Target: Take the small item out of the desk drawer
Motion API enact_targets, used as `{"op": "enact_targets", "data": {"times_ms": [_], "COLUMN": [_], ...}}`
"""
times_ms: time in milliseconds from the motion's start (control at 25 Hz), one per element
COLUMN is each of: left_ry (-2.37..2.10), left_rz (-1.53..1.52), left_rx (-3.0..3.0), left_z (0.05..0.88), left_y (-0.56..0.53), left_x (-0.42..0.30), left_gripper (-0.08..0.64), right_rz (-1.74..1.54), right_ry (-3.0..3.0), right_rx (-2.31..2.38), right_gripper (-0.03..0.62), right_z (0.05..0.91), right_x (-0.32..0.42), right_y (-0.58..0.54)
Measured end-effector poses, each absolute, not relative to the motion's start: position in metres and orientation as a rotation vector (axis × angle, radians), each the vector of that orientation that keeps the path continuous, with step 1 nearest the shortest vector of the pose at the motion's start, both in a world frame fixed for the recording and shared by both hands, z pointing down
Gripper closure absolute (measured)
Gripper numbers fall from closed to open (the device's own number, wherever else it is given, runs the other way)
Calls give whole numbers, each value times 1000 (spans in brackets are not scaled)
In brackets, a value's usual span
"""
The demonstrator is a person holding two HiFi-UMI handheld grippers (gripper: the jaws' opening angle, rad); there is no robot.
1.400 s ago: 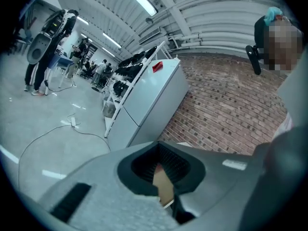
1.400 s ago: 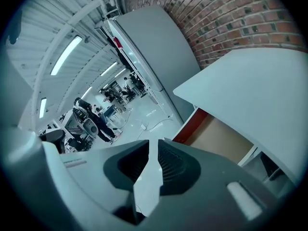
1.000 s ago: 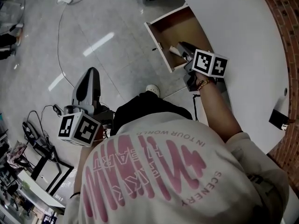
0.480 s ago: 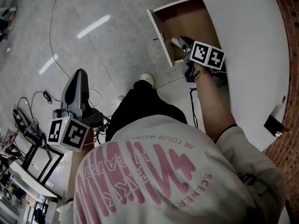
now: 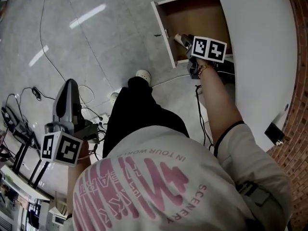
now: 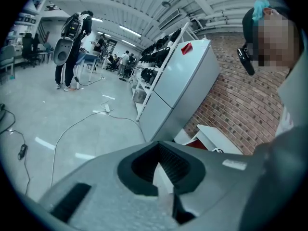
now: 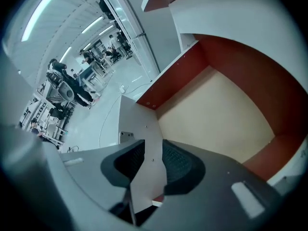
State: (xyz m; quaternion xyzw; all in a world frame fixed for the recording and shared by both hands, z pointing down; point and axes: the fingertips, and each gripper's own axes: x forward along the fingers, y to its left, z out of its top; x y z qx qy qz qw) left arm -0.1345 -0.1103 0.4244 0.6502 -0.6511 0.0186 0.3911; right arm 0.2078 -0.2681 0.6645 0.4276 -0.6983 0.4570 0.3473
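1. Your right tool (image 7: 153, 165) straddles the front panel (image 7: 144, 129) of the open drawer (image 5: 202, 18), its jaws just spreading.
2. Your left tool (image 6: 158, 160) hangs over the floor (image 5: 96, 57), tips pressed together, empty.
3. The small item can't be made out.

The right hand-held gripper (image 5: 181, 38) has reached further down at the drawer (image 5: 202, 18), the arm behind it now stretched longer. Its jaws have just been opening. In the right gripper view they stand apart on either side of the drawer's front panel (image 7: 142, 129), no longer pinching it. The left hand-held gripper (image 5: 71, 84) has dropped as well and now sits lower and further left in the head view. That view has shifted too, so the drawer and the shoe (image 5: 142, 74) lie nearer its top edge.
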Motion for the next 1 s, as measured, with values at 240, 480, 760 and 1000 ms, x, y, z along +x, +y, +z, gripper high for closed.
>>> {"op": "enact_targets", "data": {"times_ms": [240, 480, 760, 1000], "left_ry": [-1665, -1671, -1666, -1670], "left_rz": [48, 37, 38, 49], "left_rx": [1599, 1561, 1537, 1519], "left_z": [441, 447, 457, 461], "left_y": [-98, -92, -89, -86], "left_x": [-141, -142, -143, -142], "left_gripper": [557, 557, 557, 557], "right_rz": [1144, 1116, 1059, 996], "right_ry": [-1766, -1722, -1656, -1614], "right_rx": [1044, 993, 886, 782], "right_gripper": [460, 451, 430, 419], "right_z": [690, 702, 721, 736], "right_x": [206, 208, 208, 207], "right_y": [-269, -272, -270, -265]}}
